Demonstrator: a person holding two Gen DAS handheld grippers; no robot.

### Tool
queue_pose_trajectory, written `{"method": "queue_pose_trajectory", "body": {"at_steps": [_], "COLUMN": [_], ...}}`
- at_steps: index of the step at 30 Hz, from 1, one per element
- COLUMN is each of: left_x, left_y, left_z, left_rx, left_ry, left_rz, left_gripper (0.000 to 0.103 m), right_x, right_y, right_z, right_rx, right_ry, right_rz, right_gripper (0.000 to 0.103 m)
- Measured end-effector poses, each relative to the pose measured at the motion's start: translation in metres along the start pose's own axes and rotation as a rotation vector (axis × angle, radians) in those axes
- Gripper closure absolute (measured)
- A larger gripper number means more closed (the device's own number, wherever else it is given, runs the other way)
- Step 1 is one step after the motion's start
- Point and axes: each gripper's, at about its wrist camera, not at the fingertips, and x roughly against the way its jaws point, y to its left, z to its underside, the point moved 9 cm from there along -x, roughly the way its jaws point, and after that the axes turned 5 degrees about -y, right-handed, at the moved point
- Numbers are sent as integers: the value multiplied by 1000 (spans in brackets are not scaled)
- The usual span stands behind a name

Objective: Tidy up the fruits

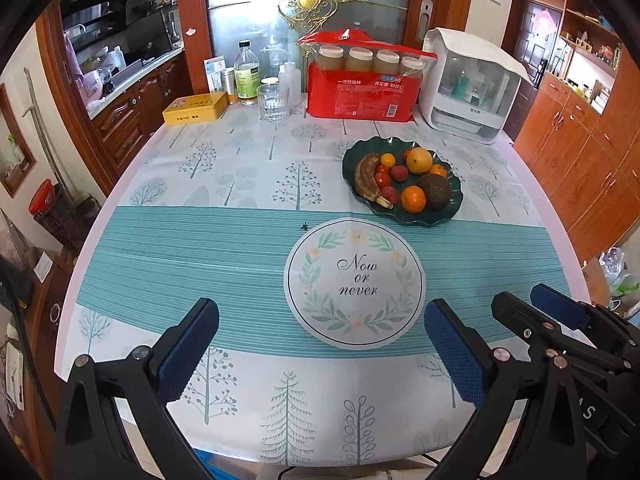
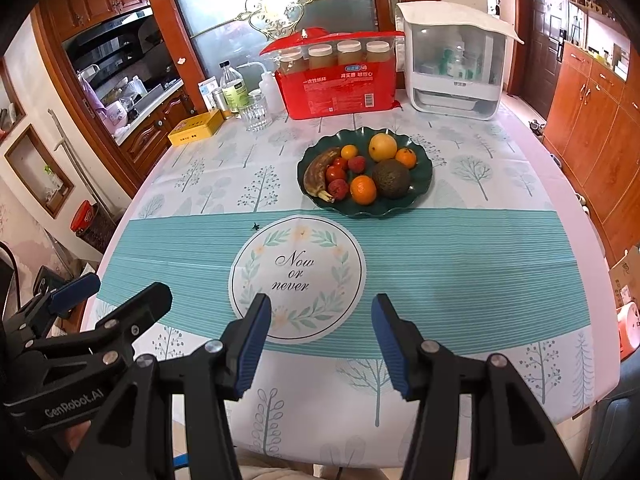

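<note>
Both grippers hang low over the near edge of the surface (image 1: 248, 184), and neither one has anything in it. The left gripper (image 1: 320, 344) shows its fingers spread wide with only tablecloth between them; the right gripper (image 2: 320, 340) has its fingers parted less widely, also bare.

The fruit sits well ahead on the dark green plate (image 2: 424, 184), beyond the round "Now or never" emblem (image 2: 298, 276). On it: a browned banana (image 2: 316, 174) along the left side, a dark avocado (image 2: 392, 178), an orange (image 2: 363, 190) at the front, a large yellow fruit (image 2: 383, 146) at the back, plus small red and orange pieces in the middle (too small to name with confidence).

My read: everything already lies gathered on the plate, so this looks like either the very start or the very end of the job, and these views alone can't settle which.

If a pick is coming, it calls for a forward reach across the emblem. The orange at the plate's front edge is the nearest open target for the right gripper, whose gap looks about suited to it.
</note>
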Motion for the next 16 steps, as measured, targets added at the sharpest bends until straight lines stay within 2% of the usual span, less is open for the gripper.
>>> {"method": "queue_pose_trajectory", "body": {"at_steps": [16], "left_x": [-7], "left_y": [-2], "left_z": [5], "left_rx": [-6], "left_ry": [16], "left_rz": [4], "left_gripper": [1], "right_x": [-5], "right_y": [-3], "right_z": [4], "right_rx": [-16], "right_ry": [24], "right_rz": [1], "right_gripper": [50]}}
